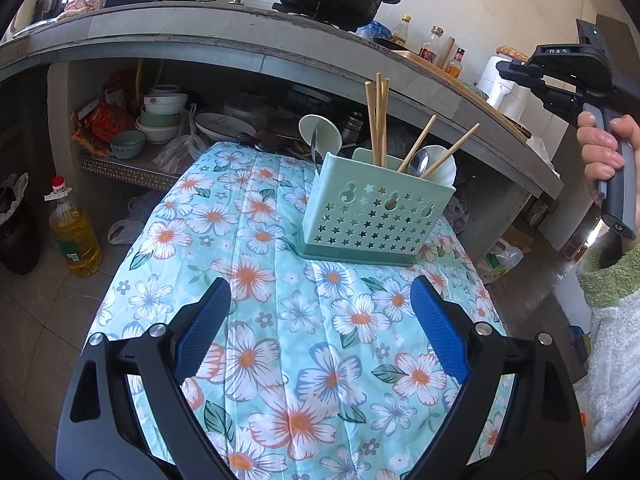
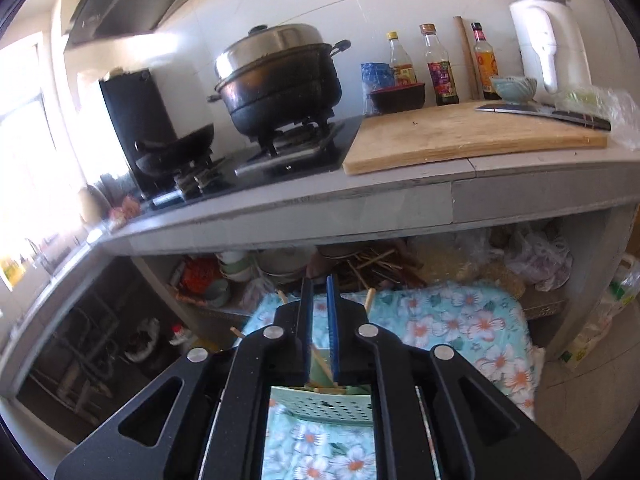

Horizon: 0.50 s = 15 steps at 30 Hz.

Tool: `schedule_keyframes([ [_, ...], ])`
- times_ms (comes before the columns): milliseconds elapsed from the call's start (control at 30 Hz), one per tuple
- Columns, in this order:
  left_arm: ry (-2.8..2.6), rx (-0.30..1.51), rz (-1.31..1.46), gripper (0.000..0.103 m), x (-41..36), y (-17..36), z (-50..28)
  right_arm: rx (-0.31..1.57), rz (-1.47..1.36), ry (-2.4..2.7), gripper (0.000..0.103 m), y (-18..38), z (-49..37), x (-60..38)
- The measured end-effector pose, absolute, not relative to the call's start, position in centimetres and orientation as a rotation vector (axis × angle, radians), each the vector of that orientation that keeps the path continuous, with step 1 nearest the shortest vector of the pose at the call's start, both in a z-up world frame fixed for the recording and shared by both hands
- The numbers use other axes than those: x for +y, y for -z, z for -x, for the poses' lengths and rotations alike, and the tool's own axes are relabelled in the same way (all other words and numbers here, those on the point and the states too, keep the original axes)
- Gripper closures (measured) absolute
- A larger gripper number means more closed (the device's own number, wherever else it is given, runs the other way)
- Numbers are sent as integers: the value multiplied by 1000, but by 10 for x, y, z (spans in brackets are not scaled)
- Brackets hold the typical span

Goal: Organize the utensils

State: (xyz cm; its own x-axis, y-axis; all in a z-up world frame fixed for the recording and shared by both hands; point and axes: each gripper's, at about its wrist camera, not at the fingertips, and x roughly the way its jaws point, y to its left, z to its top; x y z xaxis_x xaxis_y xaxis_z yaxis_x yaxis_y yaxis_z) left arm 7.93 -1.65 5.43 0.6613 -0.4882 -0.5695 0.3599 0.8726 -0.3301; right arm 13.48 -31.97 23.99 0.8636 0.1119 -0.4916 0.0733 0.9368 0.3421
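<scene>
A pale green utensil holder (image 1: 374,210) with star cut-outs stands on the floral cloth (image 1: 280,320). It holds several wooden chopsticks (image 1: 378,120), a metal spoon (image 1: 420,162) and white spoons (image 1: 320,130). My left gripper (image 1: 320,292) is open and empty, low over the cloth in front of the holder. My right gripper (image 2: 319,292) is shut with nothing between its pads, held high above the holder (image 2: 320,404); it shows at the upper right of the left wrist view (image 1: 560,76).
A grey counter (image 2: 400,200) carries a stove with black pots (image 2: 280,80), a cutting board (image 2: 472,132) with a knife, and bottles. The shelf under it holds bowls (image 1: 160,116) and plates. An oil bottle (image 1: 74,232) stands on the floor at left.
</scene>
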Motion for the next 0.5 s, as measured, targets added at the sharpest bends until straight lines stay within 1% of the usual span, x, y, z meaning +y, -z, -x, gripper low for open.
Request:
schedule_keyframes([
  [67,483,696,187,16,-18,-56,-80,503,-383,-27,81,-235,-123,-323],
  [100,482,694,180,16,-19,-57,-79,494,-386,-23,79,-229,-114,-324],
  [167,480,685,165,16,-20,-60,-79,491,-395,-6,71,-212,-92,-325],
  [233,478,671,153,16,-21,-62,-78,500,-388,31,65,-191,-72,-323],
  [267,477,664,147,15,-21,-64,-78,507,-384,51,60,-181,-63,-321],
  [400,487,655,128,13,-27,-69,-79,602,-394,155,49,-120,-23,-305],
  [467,497,661,113,12,-33,-71,-80,650,-386,204,40,-96,-11,-295],
  [500,505,668,104,12,-36,-72,-81,676,-376,230,37,-84,-4,-288],
])
